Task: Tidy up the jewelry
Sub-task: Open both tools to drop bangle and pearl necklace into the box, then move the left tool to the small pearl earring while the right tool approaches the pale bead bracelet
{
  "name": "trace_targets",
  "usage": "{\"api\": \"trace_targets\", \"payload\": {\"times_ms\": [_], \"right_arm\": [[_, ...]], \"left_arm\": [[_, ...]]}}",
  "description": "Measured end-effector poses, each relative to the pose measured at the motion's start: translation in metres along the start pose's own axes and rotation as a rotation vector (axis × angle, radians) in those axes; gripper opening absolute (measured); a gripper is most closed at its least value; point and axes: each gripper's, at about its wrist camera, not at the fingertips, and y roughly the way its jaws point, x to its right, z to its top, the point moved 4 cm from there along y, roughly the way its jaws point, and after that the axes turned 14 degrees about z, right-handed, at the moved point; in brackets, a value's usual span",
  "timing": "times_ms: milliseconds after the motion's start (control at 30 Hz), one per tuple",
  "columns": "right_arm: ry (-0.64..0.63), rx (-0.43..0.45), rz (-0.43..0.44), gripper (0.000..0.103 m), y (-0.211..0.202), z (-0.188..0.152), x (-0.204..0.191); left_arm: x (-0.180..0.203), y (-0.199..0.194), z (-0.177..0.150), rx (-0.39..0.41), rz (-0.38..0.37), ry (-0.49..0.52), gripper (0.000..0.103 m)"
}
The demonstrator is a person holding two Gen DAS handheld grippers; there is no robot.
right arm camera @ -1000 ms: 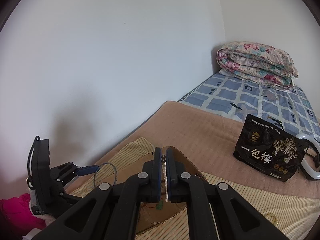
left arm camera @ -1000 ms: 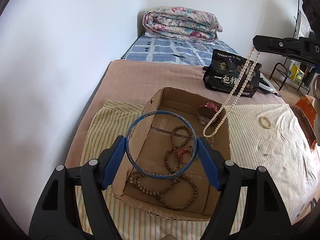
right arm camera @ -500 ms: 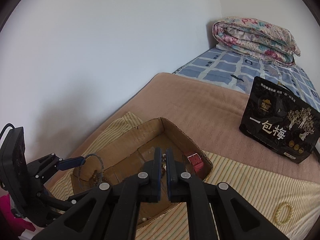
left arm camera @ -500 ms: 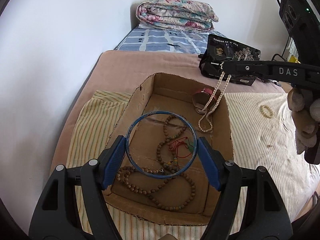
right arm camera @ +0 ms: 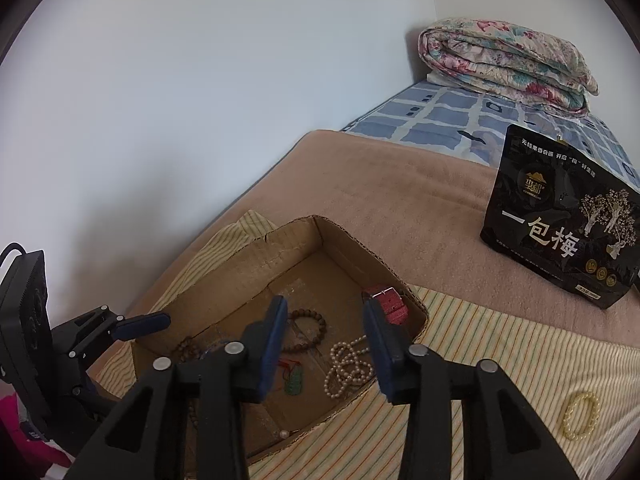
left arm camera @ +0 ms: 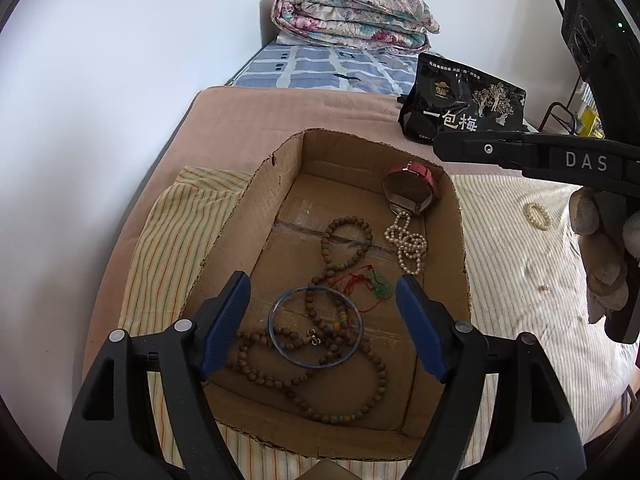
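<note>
An open cardboard box [left arm camera: 460,232] [right arm camera: 360,248] sits on a striped cloth. Inside lie a blue bangle [left arm camera: 316,327], a long brown bead string [left arm camera: 320,396], a pearl necklace [left arm camera: 406,242] [right arm camera: 346,368], a green pendant on red cord [left arm camera: 378,286] [right arm camera: 294,384] and a red-strapped watch [left arm camera: 412,186] [right arm camera: 390,302]. My left gripper [left arm camera: 322,320] is open and empty above the bangle. My right gripper [right arm camera: 324,340] is open and empty above the box's right side; it also shows in the left wrist view [left arm camera: 520,152]. A pearl bracelet [left arm camera: 538,215] [right arm camera: 580,416] lies on the cloth right of the box.
A black snack bag [left arm camera: 460,108] [right arm camera: 560,232] stands behind the box on the brown blanket. A folded floral quilt [left arm camera: 352,16] [right arm camera: 504,64] lies at the bed's far end. A white wall runs along the left. A metal rack [left arm camera: 568,116] stands far right.
My left gripper opened and the blue bangle dropped into the box onto the beads. My right gripper opened and the pearl necklace fell into the box beside the watch.
</note>
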Motion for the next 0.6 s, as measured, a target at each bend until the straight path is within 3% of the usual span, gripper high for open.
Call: {"api": "trace_targets", "payload": {"times_ms": [67,133,600], "right_arm": [[-0.001,0.002,-0.019,0.071,-0.002,0.0,0.0],[-0.004,0.016,-0.039,0.081,-0.005,0.0,0.0],[-0.003,0.03,-0.132,0.097,-0.023,-0.004,0.008]], "left_arm": [[0.0,-0.001,0.0,0.003,-0.005,-0.006,0.08],[0.0,-0.002,-0.001,0.002,-0.006,-0.005,0.08],[0.007,-0.014,0.002,0.029,0.002,-0.001,0.08]]}}
